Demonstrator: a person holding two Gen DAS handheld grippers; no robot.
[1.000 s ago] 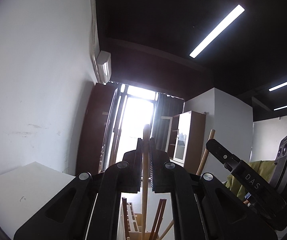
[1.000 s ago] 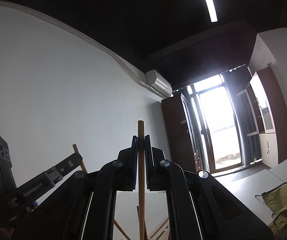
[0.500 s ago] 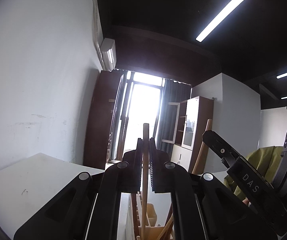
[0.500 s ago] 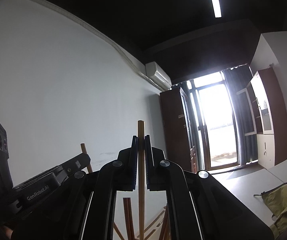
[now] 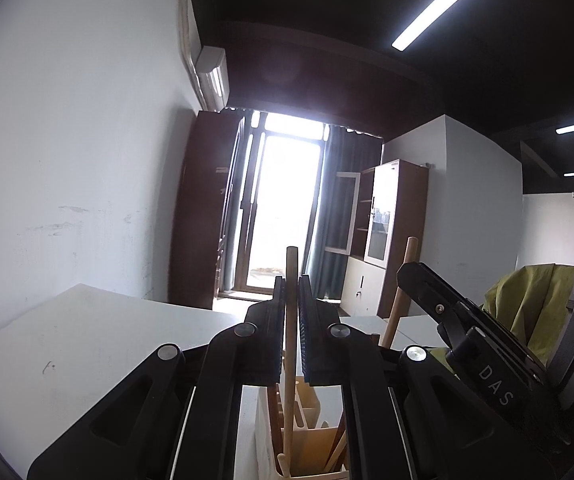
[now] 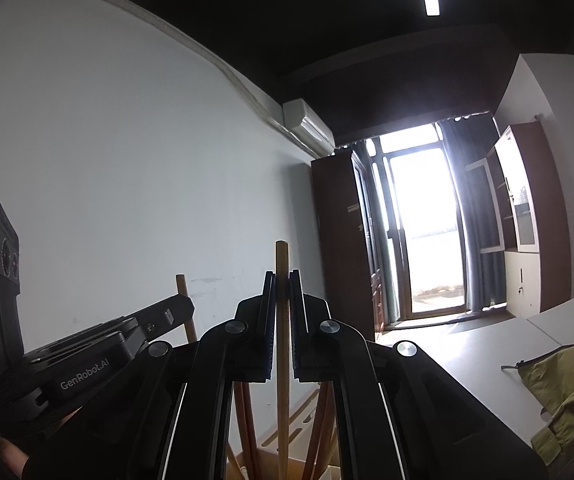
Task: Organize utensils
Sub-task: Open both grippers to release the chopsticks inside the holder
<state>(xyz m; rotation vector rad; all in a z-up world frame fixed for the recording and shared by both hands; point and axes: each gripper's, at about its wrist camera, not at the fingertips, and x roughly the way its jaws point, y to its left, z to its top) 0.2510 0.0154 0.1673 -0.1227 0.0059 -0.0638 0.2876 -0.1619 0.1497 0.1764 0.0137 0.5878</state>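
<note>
The lower ends of both wooden sticks are hidden behind the gripper bodies and cut off by the bottom edge of each view, so what kind of utensil each one is cannot be told. The left gripper (image 5: 291,280) is clamped on a pale stick (image 5: 291,268) that stands upright between its fingers, its tip poking out above them. Below the fingers, the stick runs down into a cream holder (image 5: 307,440) with wooden dividers, where other wooden handles lean. The right gripper (image 6: 283,276) likewise pinches a darker stick (image 6: 282,260), upright, above a light holder (image 6: 287,436) only partly seen between the arms. Each view catches the other gripper off to the side. Compared with a second ago, both views have tipped downward: the holder and the white table (image 5: 67,344) now show more, the ceiling less.
</note>
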